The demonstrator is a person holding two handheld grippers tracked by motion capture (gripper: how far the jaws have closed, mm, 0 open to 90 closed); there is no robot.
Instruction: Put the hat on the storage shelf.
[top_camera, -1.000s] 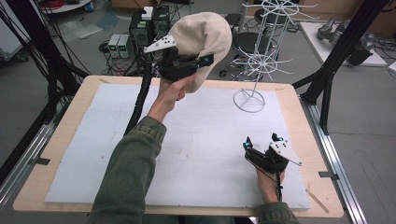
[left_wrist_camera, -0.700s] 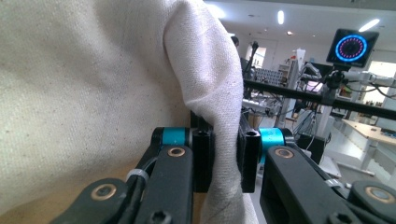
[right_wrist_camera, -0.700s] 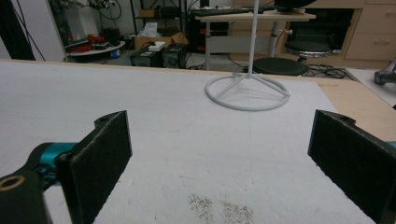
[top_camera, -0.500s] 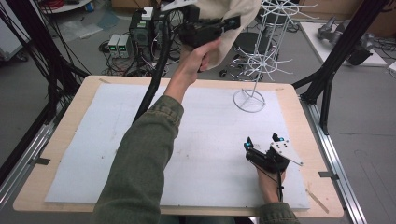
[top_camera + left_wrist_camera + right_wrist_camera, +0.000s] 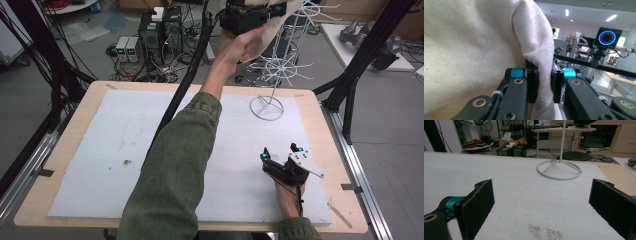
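A cluttered laboratory, with cables and equipment boxes on the floor, surrounds a wooden tabletop (image 5: 320, 107) overlaid with a pale foam mat (image 5: 100, 145). At the far right of the mat stands a white wire hat stand (image 5: 274, 75), its ring base flat on the mat and its hooked branches rising towards the raised left claw (image 5: 245, 16). That claw is lifted high beyond the tabletop's far edge, level with the stand's upper branches, presumably so that its load can be hung on a hook. The left arm, in an olive sleeve (image 5: 172, 170), reaches forward, nearly straight, with the hand (image 5: 239, 47) gripping the claw body from beneath.

The load is a cream fabric cap (image 5: 474, 42). In the left gripper view its folded edge runs down between the two black jaws, which are pressed together on the cloth; the rest of the cap hangs to the left of the claw and close before its camera.

The right claw (image 5: 281, 159) rests low on the mat at the near right, well apart from the cap, its hand tucked behind it. Its jaws are spread wide and empty, pointed towards the stand's base (image 5: 559, 170).
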